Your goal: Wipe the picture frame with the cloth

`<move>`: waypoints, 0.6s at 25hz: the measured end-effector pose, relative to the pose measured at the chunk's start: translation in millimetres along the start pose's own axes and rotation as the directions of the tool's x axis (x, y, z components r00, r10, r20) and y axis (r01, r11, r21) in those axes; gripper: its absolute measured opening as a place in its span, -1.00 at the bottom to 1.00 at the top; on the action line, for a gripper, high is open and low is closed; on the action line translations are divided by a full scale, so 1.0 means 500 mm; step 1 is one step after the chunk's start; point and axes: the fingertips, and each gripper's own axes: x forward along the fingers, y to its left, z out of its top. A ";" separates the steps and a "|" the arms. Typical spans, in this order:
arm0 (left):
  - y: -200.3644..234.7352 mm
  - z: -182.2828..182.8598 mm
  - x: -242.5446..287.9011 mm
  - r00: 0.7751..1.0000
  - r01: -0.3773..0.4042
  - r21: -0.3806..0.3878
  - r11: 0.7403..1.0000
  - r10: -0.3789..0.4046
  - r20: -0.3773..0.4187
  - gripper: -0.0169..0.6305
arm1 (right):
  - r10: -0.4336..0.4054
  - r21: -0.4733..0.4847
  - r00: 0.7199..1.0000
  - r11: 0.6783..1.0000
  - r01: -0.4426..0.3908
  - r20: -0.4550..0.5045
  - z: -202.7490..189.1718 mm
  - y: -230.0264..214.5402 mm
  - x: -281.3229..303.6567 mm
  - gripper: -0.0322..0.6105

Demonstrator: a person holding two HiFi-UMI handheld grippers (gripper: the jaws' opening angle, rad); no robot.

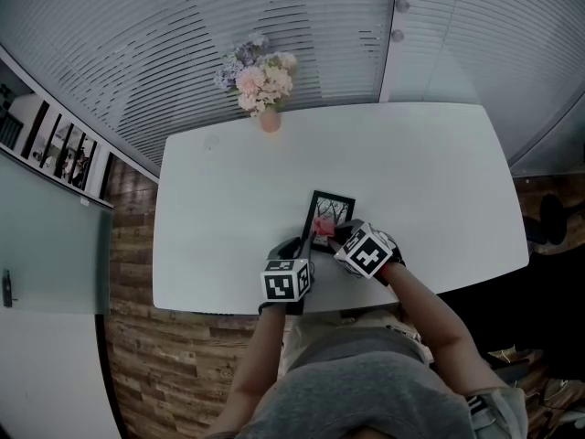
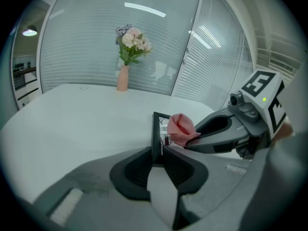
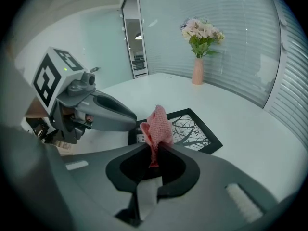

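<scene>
Head view: the picture frame (image 1: 330,214) lies on the white desk (image 1: 219,208) near its front edge. My left tool (image 1: 301,248) comes in at the frame's near left side. My right tool (image 1: 335,233) reaches in from the right, with the pink cloth (image 1: 321,227) at its tip over the frame's lower part. Both forearms are bent in close to the body and converge on the frame.

Left gripper view: the left tool is clamped on the dark edge of the frame, which runs straight out from between the jaws. The cloth bulges just beside that edge.

Right gripper view: the right tool is closed on the cloth, which stands up out of the jaws as a bunched fold above the frame's near corner. I cannot tell whether it is actually touching the glass.

I judge that both grasps are made, with the frame steadied and the cloth in position. The wiping itself is what remains. Nothing here shows how much of the surface is already wiped.
</scene>
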 end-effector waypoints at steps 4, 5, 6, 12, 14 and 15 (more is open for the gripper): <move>0.001 0.001 0.001 1.000 -0.002 0.003 1.000 0.002 0.001 -0.74 | 0.022 -0.001 1.000 1.000 -0.022 -0.008 -0.005 0.019 0.000 -0.77; 0.001 0.001 0.001 1.000 -0.003 0.003 1.000 0.003 0.001 -0.74 | 0.025 -0.001 1.000 1.000 -0.025 -0.009 -0.006 0.022 0.000 -0.77; 0.001 0.001 0.001 1.000 -0.005 0.003 1.000 0.005 0.002 -0.74 | 0.027 -0.001 1.000 1.000 -0.027 -0.008 -0.006 0.025 0.000 -0.77; 0.001 0.001 0.002 1.000 -0.014 0.008 1.000 0.014 0.009 -0.74 | 0.032 0.026 0.999 0.999 -0.032 0.003 -0.009 0.025 0.000 -0.77; 0.001 0.000 0.001 1.000 -0.015 0.007 1.000 0.015 0.012 -0.74 | 0.026 0.024 1.000 0.999 -0.026 0.002 -0.010 0.027 -0.001 -0.77; 0.000 -0.001 0.001 1.000 -0.016 0.009 1.000 0.015 0.014 -0.74 | 0.021 0.021 1.000 1.000 -0.021 0.003 -0.010 0.028 -0.002 -0.77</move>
